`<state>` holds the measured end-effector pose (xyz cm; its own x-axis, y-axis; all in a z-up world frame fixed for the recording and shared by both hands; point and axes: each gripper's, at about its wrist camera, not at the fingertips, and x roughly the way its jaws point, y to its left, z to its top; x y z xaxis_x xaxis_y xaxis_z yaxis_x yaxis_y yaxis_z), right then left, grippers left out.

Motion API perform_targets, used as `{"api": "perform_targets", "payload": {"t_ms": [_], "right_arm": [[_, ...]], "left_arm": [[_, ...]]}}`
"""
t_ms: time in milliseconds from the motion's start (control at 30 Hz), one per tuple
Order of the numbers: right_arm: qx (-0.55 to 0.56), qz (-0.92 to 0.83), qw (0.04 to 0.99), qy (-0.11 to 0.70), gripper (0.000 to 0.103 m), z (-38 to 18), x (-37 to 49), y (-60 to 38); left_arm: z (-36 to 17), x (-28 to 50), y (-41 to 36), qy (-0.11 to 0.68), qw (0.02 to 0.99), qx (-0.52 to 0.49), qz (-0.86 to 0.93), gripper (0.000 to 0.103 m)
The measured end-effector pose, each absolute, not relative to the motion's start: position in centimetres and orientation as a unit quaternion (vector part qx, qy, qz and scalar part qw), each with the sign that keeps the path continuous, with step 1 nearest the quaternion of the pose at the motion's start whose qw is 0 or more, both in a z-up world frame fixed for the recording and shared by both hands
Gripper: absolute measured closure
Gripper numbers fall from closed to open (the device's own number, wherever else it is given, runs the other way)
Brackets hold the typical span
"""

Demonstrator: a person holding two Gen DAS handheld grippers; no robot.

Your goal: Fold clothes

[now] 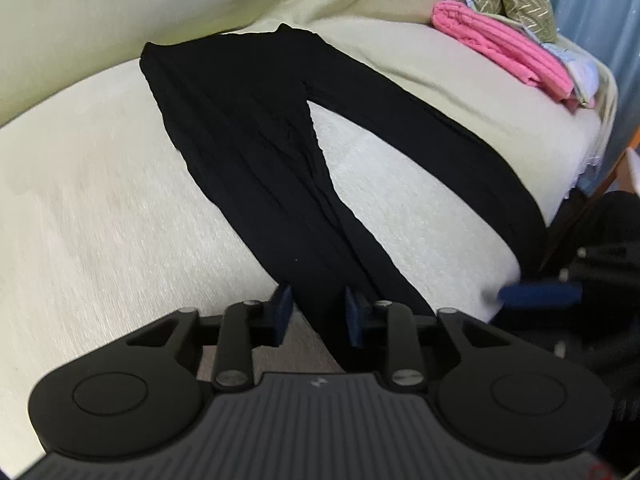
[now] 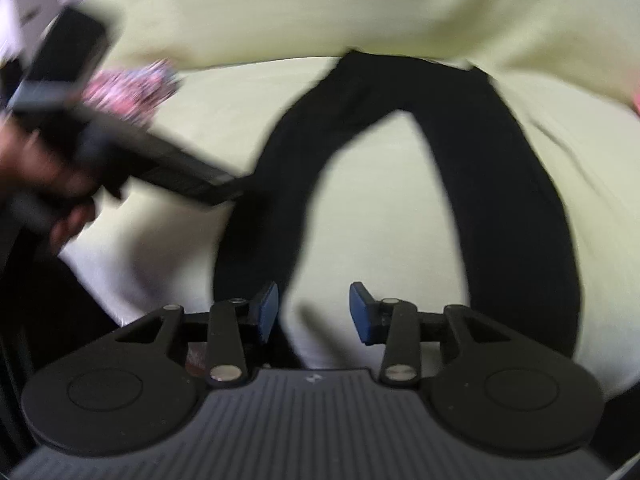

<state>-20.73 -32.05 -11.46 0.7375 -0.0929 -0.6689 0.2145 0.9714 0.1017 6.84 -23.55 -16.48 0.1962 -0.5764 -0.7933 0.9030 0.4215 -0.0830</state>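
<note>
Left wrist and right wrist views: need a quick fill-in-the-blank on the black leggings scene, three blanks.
1. The black stretchy leggings lie spread on a pale yellow ___.
2. The left hand-held gripper has one leggings ___ between its fingers.
3. The right hand-held gripper has its jaws ___, with nothing between them.

Missing words: cover; leg; open

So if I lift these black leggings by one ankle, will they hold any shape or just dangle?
Probably just dangle: the black leggings lie flat and wrinkled on the sofa cushion, following its curve. The fabric looks thin, so likely light. The leg end between the left gripper fingers already droops over the edge, so the rest should trail and drag.
</note>
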Motion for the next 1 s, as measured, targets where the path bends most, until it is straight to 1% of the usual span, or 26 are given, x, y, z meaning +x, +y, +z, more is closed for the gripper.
{"api": "perform_targets", "payload": {"t_ms": [33,167,200,233,267,400,500,567,600,633,667,733,767,867,900,967,1000], "right_arm": [[0.066,-0.079,0.929,0.356,0.068,-11.7,-20.2,-31.0],[0.046,-0.079,0.919,0.383,0.070,-12.9,-18.2,-29.0],[0.041,-0.078,0.918,0.386,0.074,-13.1,-18.0,-28.7],[0.034,-0.077,0.920,0.383,0.091,-13.1,-17.6,-28.6],[0.044,-0.079,0.920,0.381,0.103,-12.9,-17.8,-29.0],[0.109,-0.107,0.918,0.366,0.103,-12.5,-19.5,-31.9],[0.160,-0.137,0.904,0.373,0.103,-13.2,-20.3,-34.6],[0.165,-0.146,0.900,0.376,0.103,-13.4,-20.5,-34.9],[0.165,-0.138,0.903,0.372,0.101,-13.4,-20.4,-34.8],[0.158,-0.128,0.907,0.368,0.095,-13.3,-20.3,-34.3],[0.151,-0.119,0.912,0.362,0.092,-13.1,-20.2,-33.7],[0.121,-0.091,0.926,0.346,0.063,-12.4,-19.8,-31.7],[0.098,-0.081,0.931,0.342,0.061,-12.3,-19.5,-30.9],[0.035,-0.061,0.934,0.350,0.061,-12.2,-18.4,-28.8],[0.017,-0.060,0.933,0.354,0.065,-12.5,-17.8,-28.1],[-0.006,-0.061,0.930,0.363,0.082,-13.0,-17.0,-27.5],[-0.011,-0.062,0.929,0.364,0.103,-13.1,-16.9,-27.4]], "left_arm": [[-16.5,6.8,-23.6,0.393,0.747,0.209,-0.493,0.103],[-16.1,6.6,-23.1,0.389,0.752,0.217,-0.486,0.103],[-15.9,6.5,-22.7,0.387,0.754,0.221,-0.483,0.103],[-15.5,6.4,-22.3,0.383,0.756,0.225,-0.480,0.103],[-15.2,6.4,-21.8,0.380,0.759,0.228,-0.477,0.103],[-14.4,6.5,-20.0,0.379,0.767,0.227,-0.465,0.103],[-14.7,7.2,-19.3,0.387,0.767,0.215,-0.464,0.103],[-15.0,7.6,-19.2,0.392,0.763,0.205,-0.471,0.103],[-15.1,7.7,-19.2,0.395,0.760,0.200,-0.475,0.103],[-15.2,7.8,-19.3,0.396,0.759,0.196,-0.478,0.103],[-15.2,7.9,-19.4,0.396,0.758,0.191,-0.482,0.103],[-15.2,8.1,-19.4,0.399,0.752,0.173,-0.495,0.103],[-15.1,8.1,-19.4,0.399,0.750,0.167,-0.501,0.103],[-15.1,8.2,-19.5,0.398,0.745,0.159,-0.512,0.102],[-15.0,8.1,-19.4,0.397,0.745,0.159,-0.512,0.102],[-14.9,8.0,-19.1,0.394,0.747,0.157,-0.512,0.100],[-14.7,7.9,-18.8,0.393,0.748,0.157,-0.511,0.097]]}}
